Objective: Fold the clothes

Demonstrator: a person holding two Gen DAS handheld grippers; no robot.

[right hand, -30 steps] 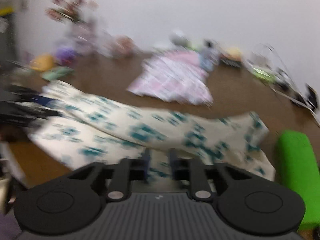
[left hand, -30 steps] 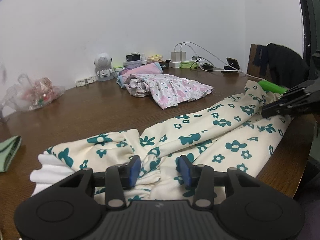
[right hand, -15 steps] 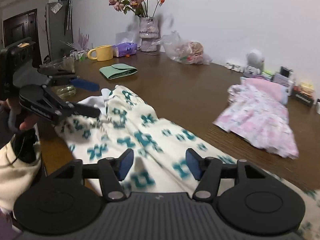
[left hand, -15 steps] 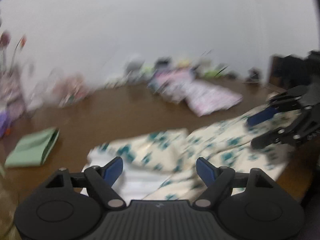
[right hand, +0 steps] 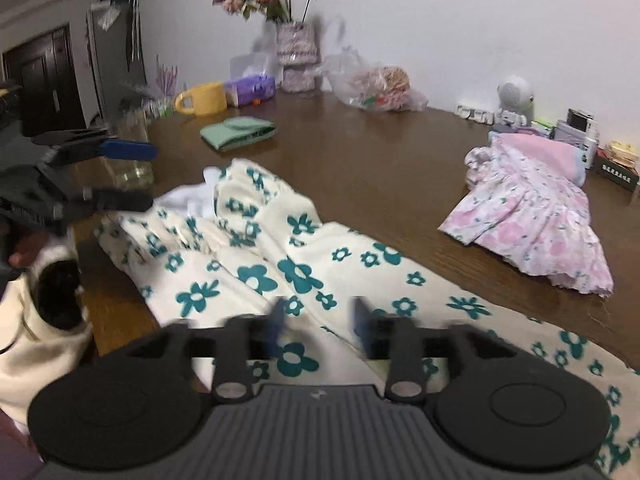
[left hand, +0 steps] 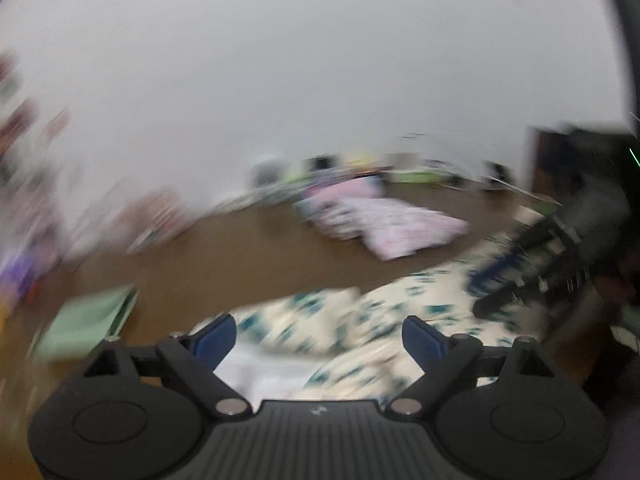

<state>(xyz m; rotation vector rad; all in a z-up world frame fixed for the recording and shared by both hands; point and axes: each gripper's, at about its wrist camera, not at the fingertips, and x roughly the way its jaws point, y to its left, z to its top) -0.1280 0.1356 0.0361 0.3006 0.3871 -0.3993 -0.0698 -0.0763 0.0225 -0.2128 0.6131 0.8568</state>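
Right wrist view: cream cotton garment with teal flowers [right hand: 304, 268] stretches along the brown wooden table [right hand: 380, 168]'s near edge, between half-open, empty right gripper [right hand: 320, 320] and opening, empty left gripper [right hand: 132, 174].

Dark brown wooden tabletop [right hand: 360, 160]. Cream garment with teal flowers [right hand: 280, 264] spread along near edge, white lining showing at far end. Pink floral dress [right hand: 532, 208] at right. Folded green cloth [right hand: 238, 132], yellow mug [right hand: 204, 99], glass jar [right hand: 132, 152], clear plastic bag [right hand: 376, 84], flower vase [right hand: 298, 56] further back.
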